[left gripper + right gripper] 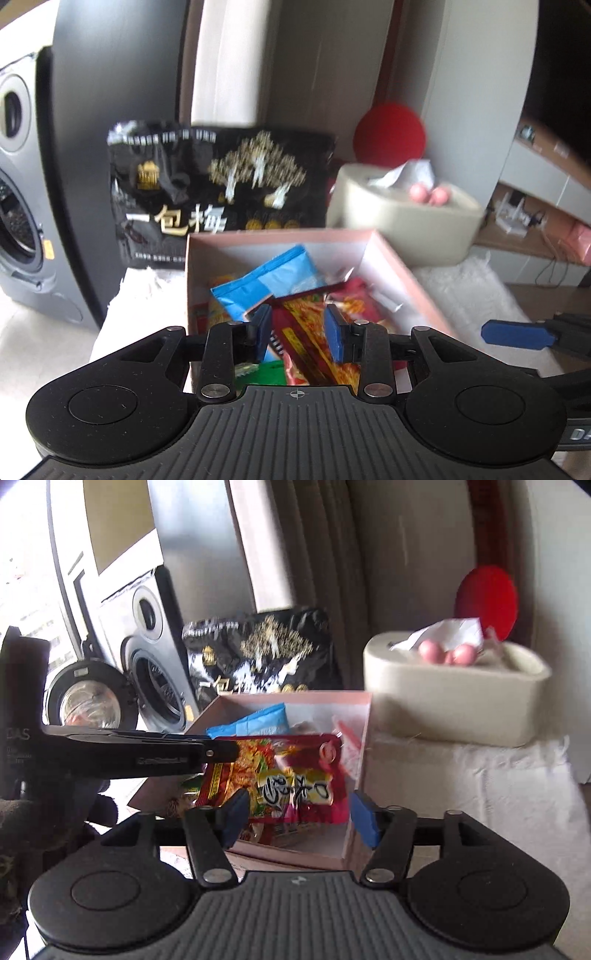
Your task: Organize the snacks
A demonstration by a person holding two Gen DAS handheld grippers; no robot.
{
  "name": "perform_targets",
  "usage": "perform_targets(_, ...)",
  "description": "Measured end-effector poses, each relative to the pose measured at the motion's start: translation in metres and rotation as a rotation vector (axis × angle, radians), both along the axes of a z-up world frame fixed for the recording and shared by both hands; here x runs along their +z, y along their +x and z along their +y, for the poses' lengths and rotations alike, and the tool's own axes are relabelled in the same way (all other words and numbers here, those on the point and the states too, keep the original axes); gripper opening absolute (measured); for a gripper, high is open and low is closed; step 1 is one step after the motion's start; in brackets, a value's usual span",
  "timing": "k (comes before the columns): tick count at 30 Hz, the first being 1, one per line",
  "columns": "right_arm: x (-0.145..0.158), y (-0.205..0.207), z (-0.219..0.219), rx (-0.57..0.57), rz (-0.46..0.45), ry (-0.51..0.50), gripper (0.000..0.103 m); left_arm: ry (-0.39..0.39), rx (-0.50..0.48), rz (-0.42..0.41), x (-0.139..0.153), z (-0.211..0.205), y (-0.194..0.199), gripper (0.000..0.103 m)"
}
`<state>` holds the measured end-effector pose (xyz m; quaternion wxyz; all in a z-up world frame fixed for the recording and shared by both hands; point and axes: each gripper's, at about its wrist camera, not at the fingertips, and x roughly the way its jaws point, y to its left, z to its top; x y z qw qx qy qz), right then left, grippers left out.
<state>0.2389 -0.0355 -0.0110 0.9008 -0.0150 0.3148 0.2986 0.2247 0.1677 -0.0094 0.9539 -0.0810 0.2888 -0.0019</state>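
- Left tool: blue pads apart, empty, poised above shallow pink cardboard box.
- Right tool: pads apart, empty, at box's near edge.
- Red-and-yellow foil snack packet: atop box contents, directly ahead of right tool, long axis crosswise; left tool nearer from above.
- Blue snack packet: deeper inside.

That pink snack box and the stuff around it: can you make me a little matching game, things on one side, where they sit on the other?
Things:
1. blue packet
2. black bag
3. pink balls
4. red disc

Places:
A. on the beige tissue holder
B. upright behind the pink box
C. inside the pink box
D. behind the beige tissue holder

Pairs: 1-C, 2-B, 3-A, 4-D
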Motion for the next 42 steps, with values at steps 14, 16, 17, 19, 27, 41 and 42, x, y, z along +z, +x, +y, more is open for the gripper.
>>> perform_targets(14,0.014,-0.133,-0.052,-0.07,-0.067,0.01,0.077,-0.031,-0.005,-0.093,0.009,-0.084,-0.198,0.02)
perform_targets(16,0.011,-0.149,-0.055,-0.078,-0.051,0.002,0.077,-0.045,0.017,-0.073,0.003,-0.091,-0.212,0.02)
perform_targets(17,0.01,-0.155,-0.057,-0.088,-0.047,0.001,0.077,-0.035,0.029,-0.06,0.001,-0.095,-0.217,0.02)
perform_targets(19,0.008,-0.165,-0.063,-0.109,-0.036,0.006,0.078,0.009,0.069,-0.04,-0.001,-0.101,-0.225,0.019)
perform_targets(27,0.0,-0.182,-0.072,-0.118,-0.017,-0.022,0.078,0.071,0.066,-0.043,0.002,-0.117,-0.232,0.019)
perform_targets(41,-0.003,-0.183,-0.069,-0.1,-0.013,-0.034,0.078,0.071,0.069,-0.014,0.0,-0.119,-0.232,0.018)
perform_targets(42,-0.003,-0.183,-0.069,-0.101,-0.013,-0.034,0.078,0.068,0.068,-0.013,0.0,-0.119,-0.232,0.018)
